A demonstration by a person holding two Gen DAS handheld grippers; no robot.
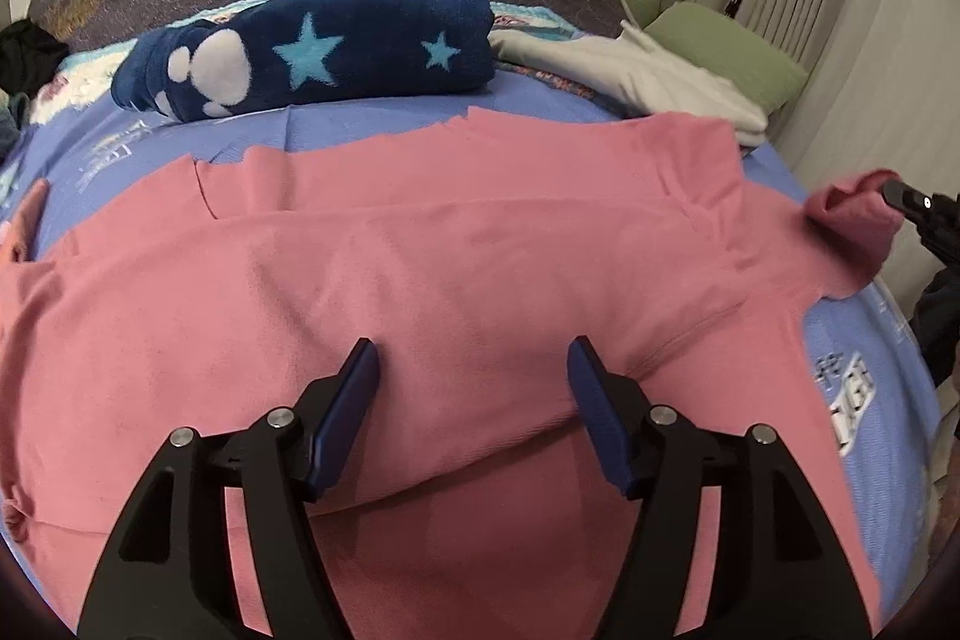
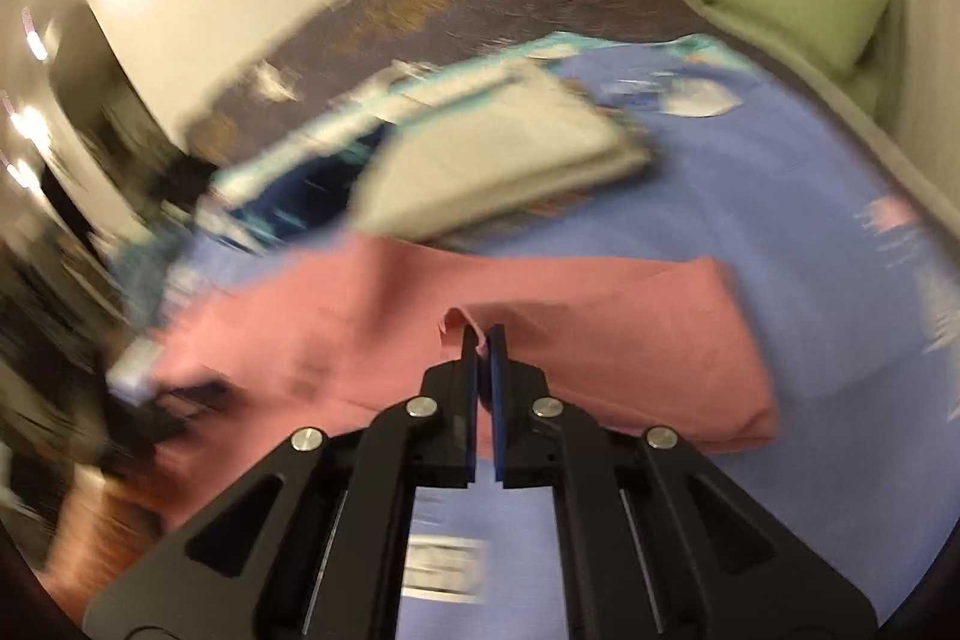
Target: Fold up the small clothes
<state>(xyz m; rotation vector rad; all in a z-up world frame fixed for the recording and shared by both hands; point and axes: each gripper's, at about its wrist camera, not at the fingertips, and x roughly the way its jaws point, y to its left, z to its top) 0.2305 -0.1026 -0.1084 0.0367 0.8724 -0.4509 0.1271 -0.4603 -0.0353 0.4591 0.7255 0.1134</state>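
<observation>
Already the right gripper [image 2: 483, 340] pinches the pink shirt's [image 1: 384, 268] sleeve [image 1: 852, 220] at three o'clock; the left gripper [image 1: 474, 358], jaws apart, hovers over its body.

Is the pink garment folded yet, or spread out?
Mostly spread: the pink garment lies flat on the blue sheet; the right gripper, shut, pinches its sleeve.

Matt pink knit garment [image 1: 420, 250]; fuzzy fleece blanket [image 1: 312, 46]; cotton sheet [image 1: 360, 124].
</observation>
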